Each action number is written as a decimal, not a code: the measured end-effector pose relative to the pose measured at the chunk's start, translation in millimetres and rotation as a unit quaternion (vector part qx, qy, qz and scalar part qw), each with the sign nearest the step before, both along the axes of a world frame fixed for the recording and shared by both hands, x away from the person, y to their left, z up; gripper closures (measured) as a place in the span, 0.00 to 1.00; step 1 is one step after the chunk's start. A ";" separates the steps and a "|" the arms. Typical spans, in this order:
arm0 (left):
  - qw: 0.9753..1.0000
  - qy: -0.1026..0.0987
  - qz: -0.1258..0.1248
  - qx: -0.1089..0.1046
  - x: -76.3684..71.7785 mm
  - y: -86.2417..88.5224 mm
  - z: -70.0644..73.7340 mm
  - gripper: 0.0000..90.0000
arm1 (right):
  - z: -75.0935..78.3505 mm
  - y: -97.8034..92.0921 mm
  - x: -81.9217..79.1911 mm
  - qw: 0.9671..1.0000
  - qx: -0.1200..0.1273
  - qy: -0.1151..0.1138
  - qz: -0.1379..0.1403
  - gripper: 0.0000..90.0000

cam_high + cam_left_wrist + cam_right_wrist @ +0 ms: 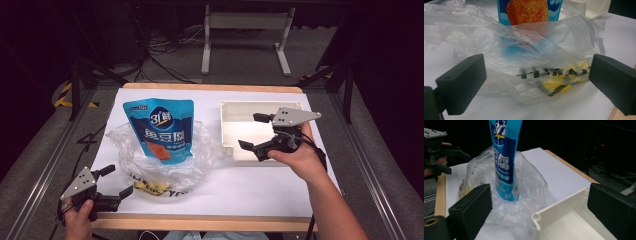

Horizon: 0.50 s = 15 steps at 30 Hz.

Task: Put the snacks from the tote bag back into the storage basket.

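Left gripper point(114, 181) at 7 o'clock, jaws spread, empty, just short of crumpled clear plastic bag point(165, 155). Blue snack pouch point(161, 129) stands upright on the bag, mid-table. Right gripper point(254, 131) at 2 o'clock, jaws apart, empty, over white rectangular plastic tray point(230, 107). Tray empty; nothing grasped yet, the work looks barely begun.
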<state>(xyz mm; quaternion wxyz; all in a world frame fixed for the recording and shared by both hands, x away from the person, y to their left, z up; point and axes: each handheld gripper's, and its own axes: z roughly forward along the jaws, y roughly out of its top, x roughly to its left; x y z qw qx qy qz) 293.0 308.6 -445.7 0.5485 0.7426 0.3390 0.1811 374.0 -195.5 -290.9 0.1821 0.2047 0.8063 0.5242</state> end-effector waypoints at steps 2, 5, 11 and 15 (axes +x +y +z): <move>1.000 0.000 0.001 -0.002 0.1 0.7 0.1 0.02 | 1.0 12.0 3.1 1.000 -0.005 -0.002 0.013 0.06; 1.000 0.001 0.002 -0.006 0.4 1.8 -0.2 0.02 | 3.4 27.3 8.6 1.000 -0.007 -0.002 0.029 0.06; 1.000 0.002 0.002 -0.011 0.8 2.8 -0.7 0.02 | 5.5 51.4 24.0 0.998 -0.015 -0.004 0.054 0.08; 1.000 0.004 0.002 -0.013 0.8 3.5 -0.6 0.02 | 3.7 62.2 35.7 0.998 -0.004 0.006 0.059 0.08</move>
